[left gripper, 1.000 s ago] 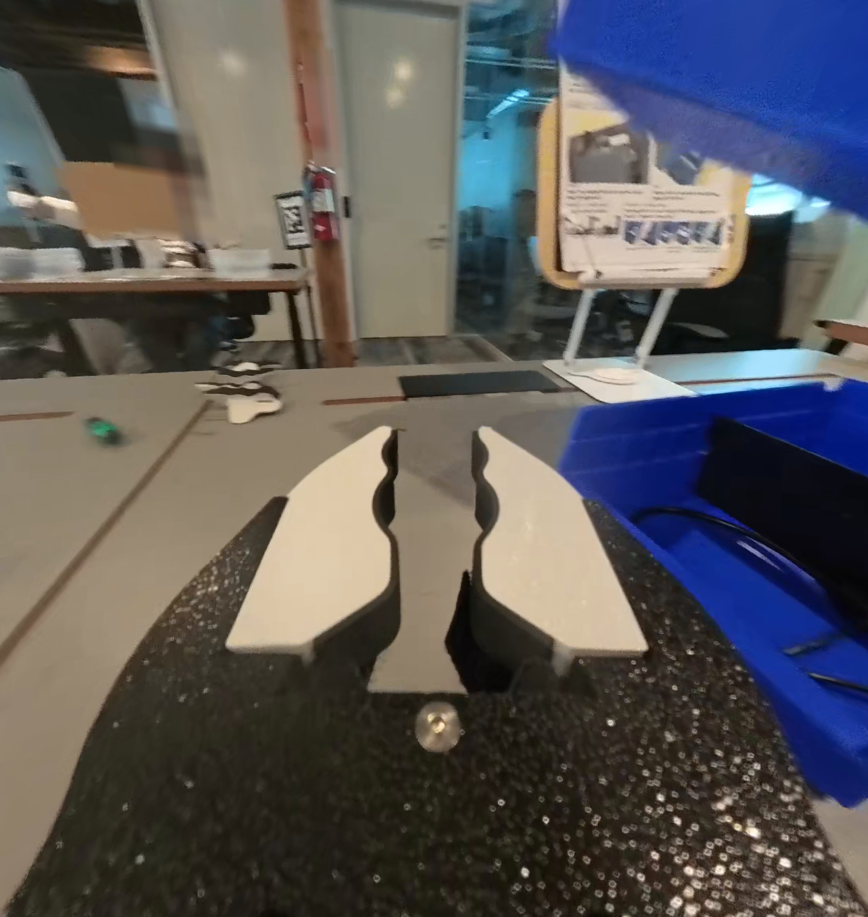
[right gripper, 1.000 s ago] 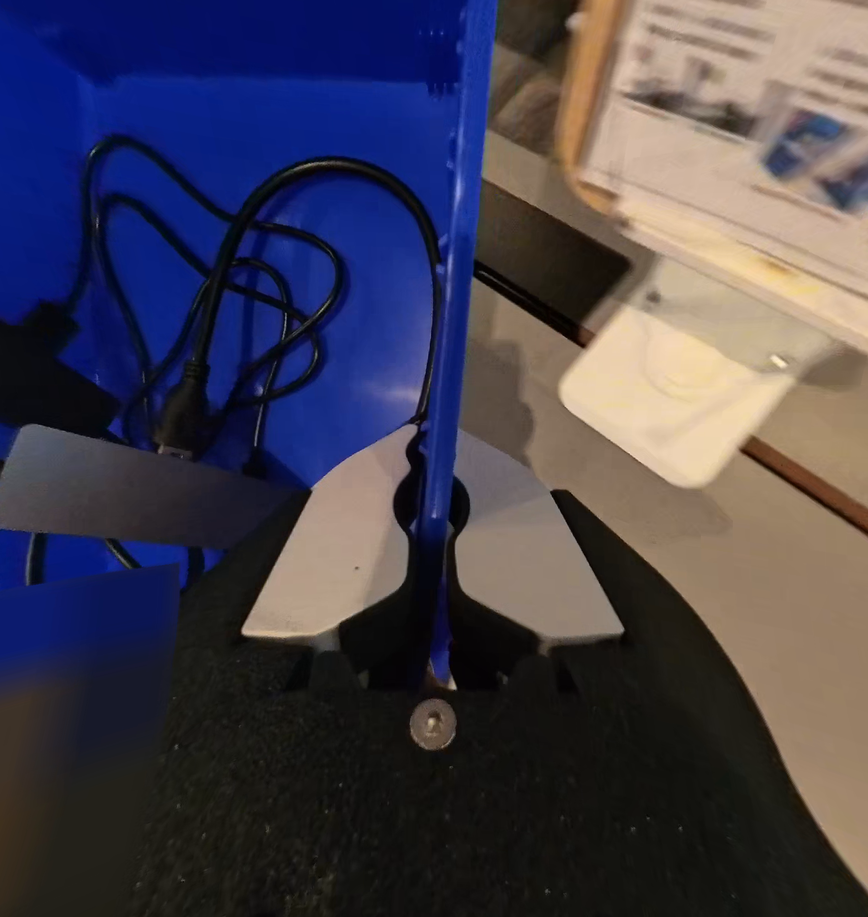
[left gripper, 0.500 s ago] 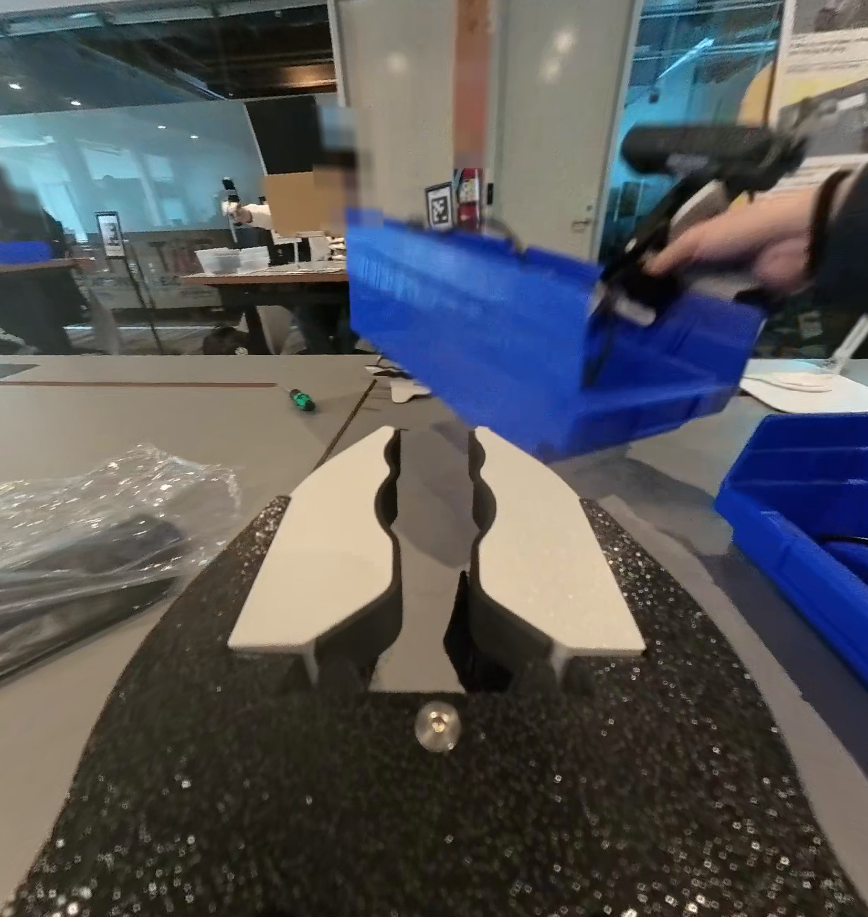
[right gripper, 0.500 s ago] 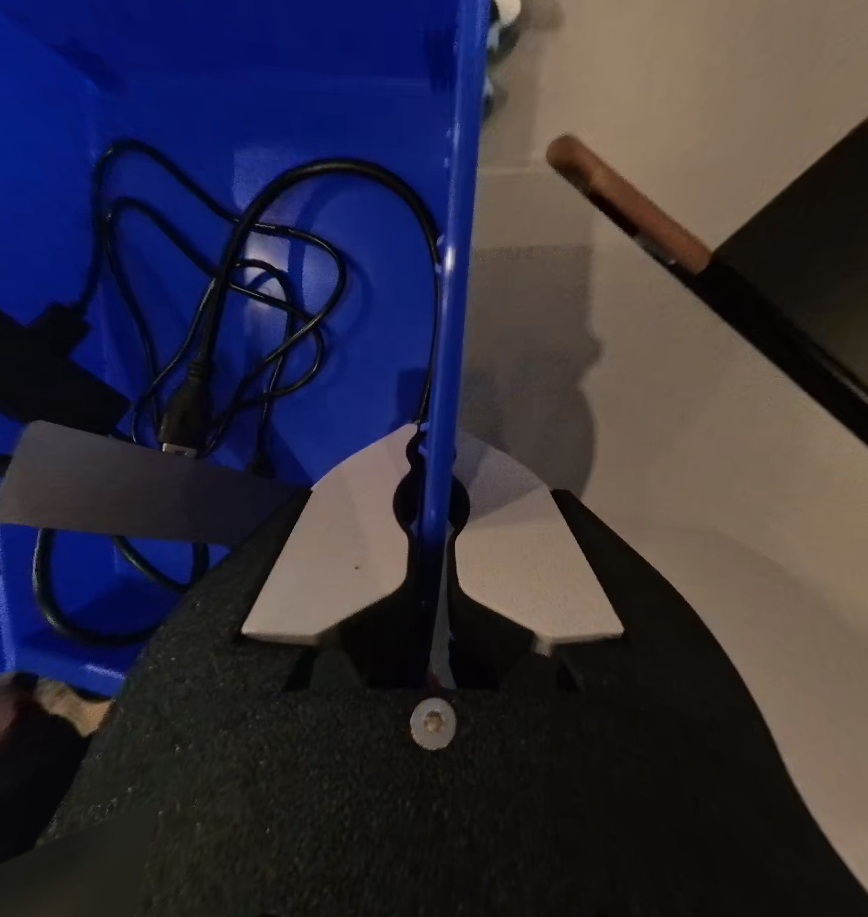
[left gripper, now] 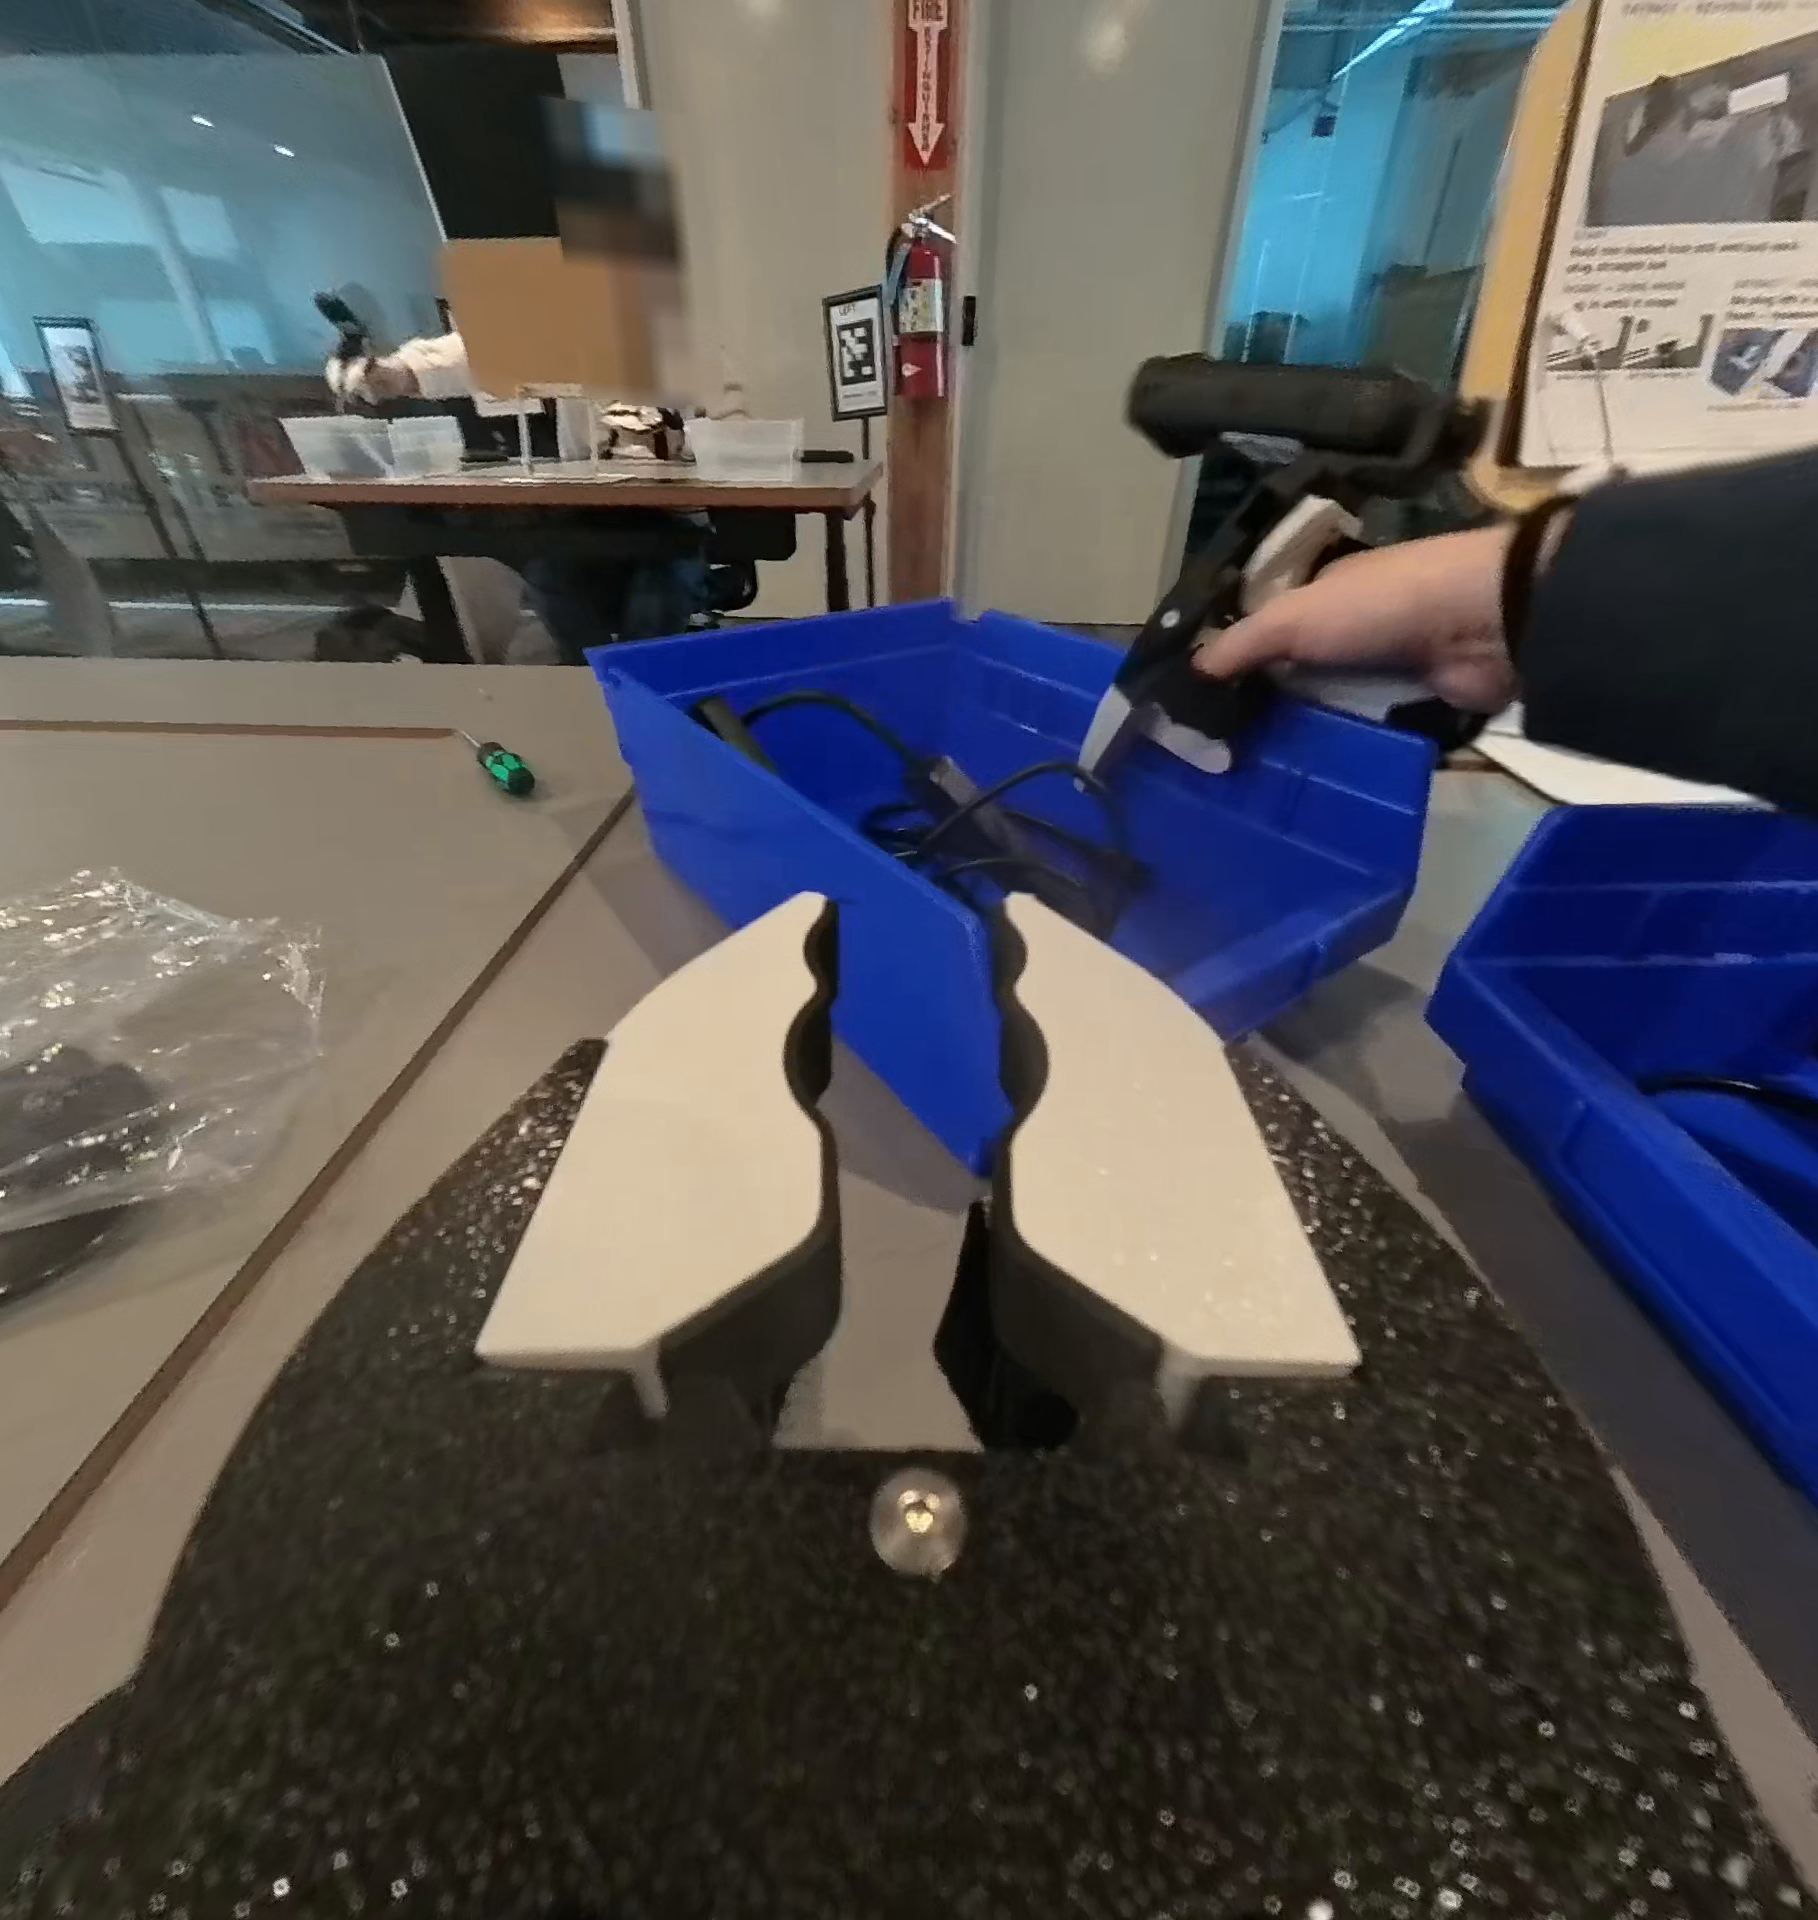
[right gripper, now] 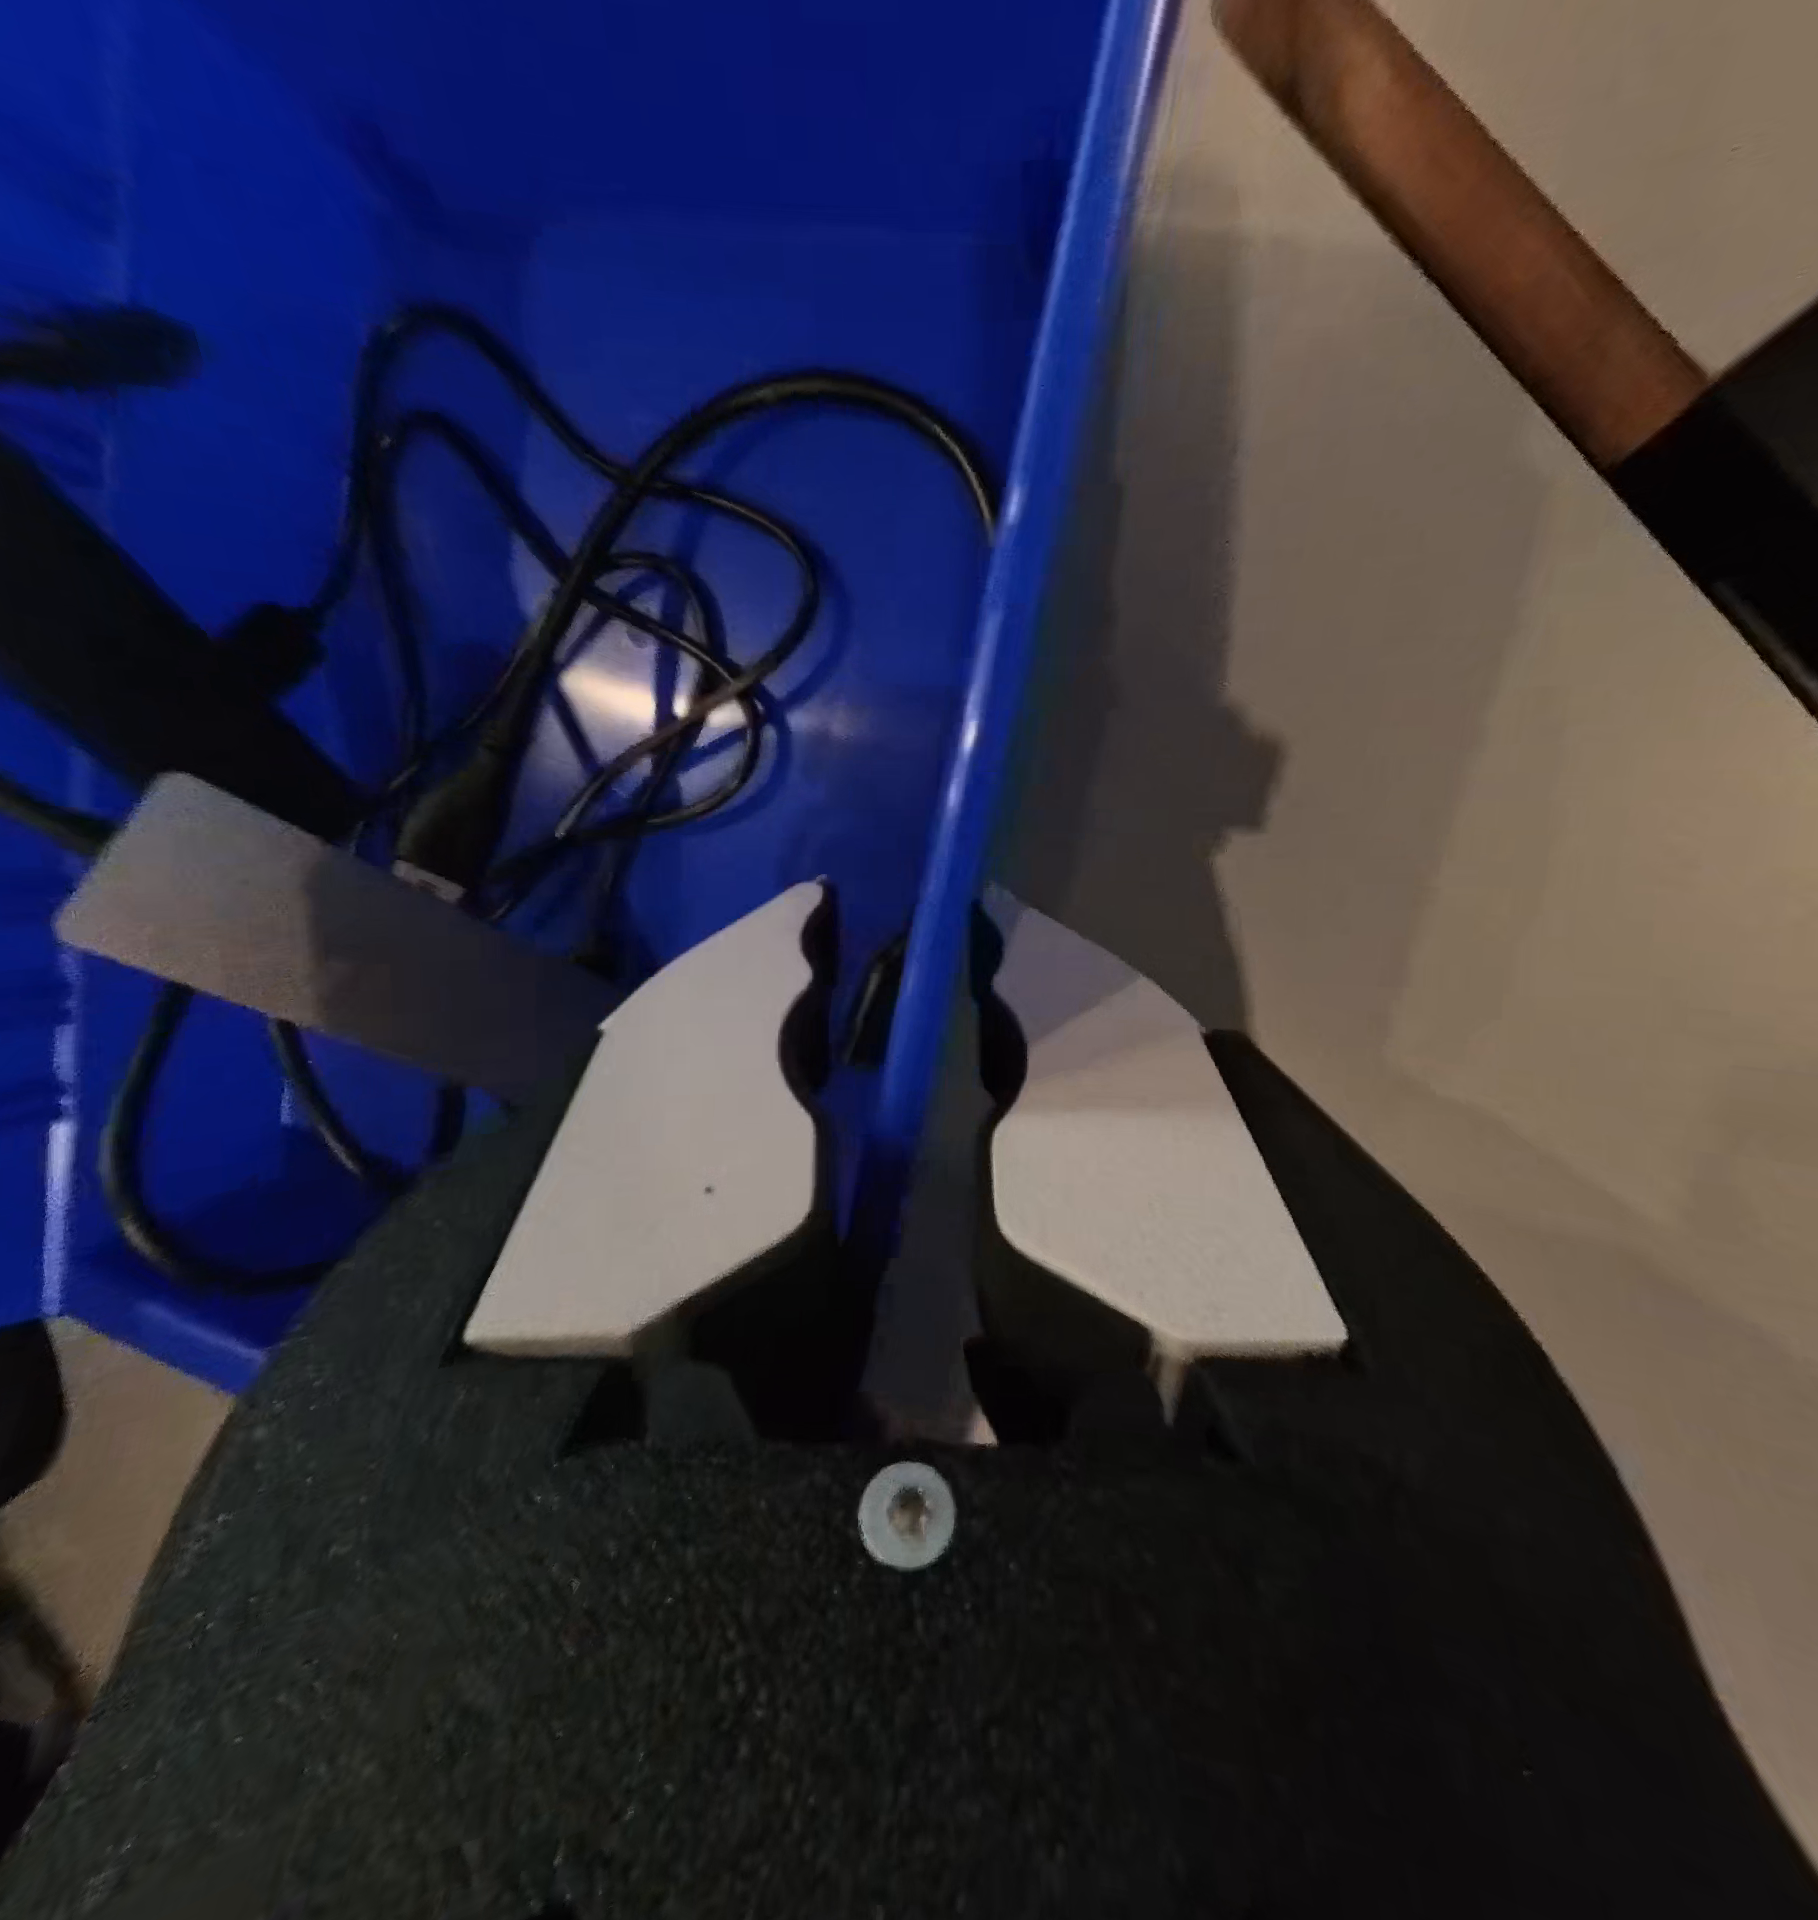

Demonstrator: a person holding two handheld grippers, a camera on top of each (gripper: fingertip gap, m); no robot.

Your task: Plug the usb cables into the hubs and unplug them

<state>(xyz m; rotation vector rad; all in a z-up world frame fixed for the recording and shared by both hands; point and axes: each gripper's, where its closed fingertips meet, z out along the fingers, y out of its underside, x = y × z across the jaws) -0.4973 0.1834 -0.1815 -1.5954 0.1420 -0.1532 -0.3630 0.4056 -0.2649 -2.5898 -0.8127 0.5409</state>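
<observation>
table: grey top with a brown seam line; carried everything in the left wrist view.
blue bin: sat mid-table, just beyond the left gripper; held the task's gear. Its right wall was thin and stood between the right gripper's fingers.
second blue bin: near right, partly cut off by the frame; a black cable lay in it.
plastic bag: clear, crinkled, on the near left, something dark inside; untouched.
right gripper: jaws slightly parted around the bin wall, gap on the inner side; judged no longer clamping. Risk: lifting away while a pad dragged on the wall would tip or slide the bin.
left gripper: narrow gap, nothing held; hovered at the bin's near corner. Risk: pushing forward would knock that corner.
usb hub: grey bar lying flat in the bin's near-left part, a black plug at its edge; whether seated, cannot tell.
black hub: dark bar leaning in the bin's left side.
usb cables: thin black loops tangled mid-bin, one strand running by the gripped wall. Risk: a finger could snag a loop and drag both hubs.
screwdriver: green-handled, far left, well apart from the bins.
</observation>
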